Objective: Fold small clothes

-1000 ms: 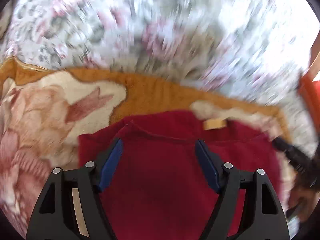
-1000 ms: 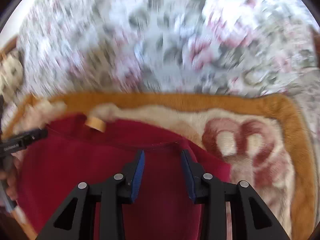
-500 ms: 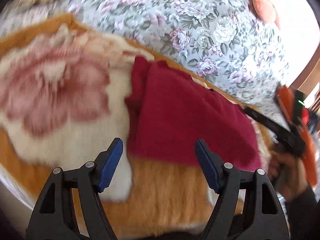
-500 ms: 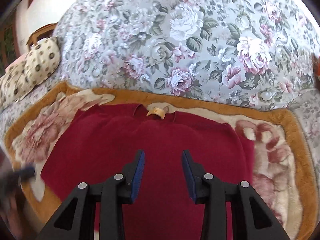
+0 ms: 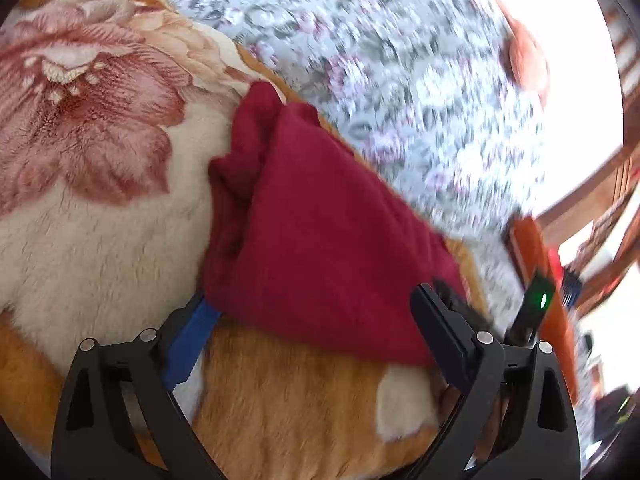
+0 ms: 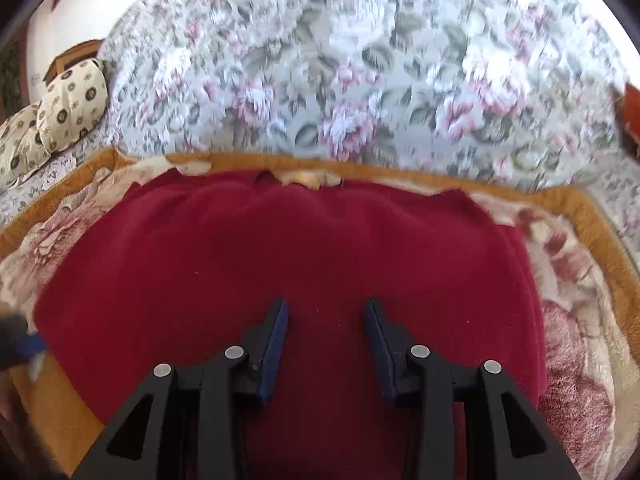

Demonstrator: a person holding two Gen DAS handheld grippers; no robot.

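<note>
A dark red garment [image 6: 304, 256] lies spread flat on a fleece blanket [image 6: 572, 280], collar and tan label [image 6: 304, 178] at the far edge. My right gripper [image 6: 326, 312] is open and empty, hovering over the garment's near middle. In the left wrist view the garment [image 5: 320, 232] shows from its left side, folded edge bunched at the far end. My left gripper [image 5: 316, 312] is open at the garment's near hem; the cloth edge overlaps its left fingertip [image 5: 196, 320]. The other gripper [image 5: 536, 304] shows at the right.
The orange-bordered blanket [image 5: 100, 208] with pink flower print lies on a floral bedspread [image 6: 360, 80]. Patterned pillows [image 6: 60, 112] sit at the far left. Wooden furniture [image 5: 600, 192] stands at the right of the left wrist view.
My left gripper has swung round to the garment's left side and come down to its near hem. My right gripper has pulled back from the collar and now hovers over the garment's middle.
</note>
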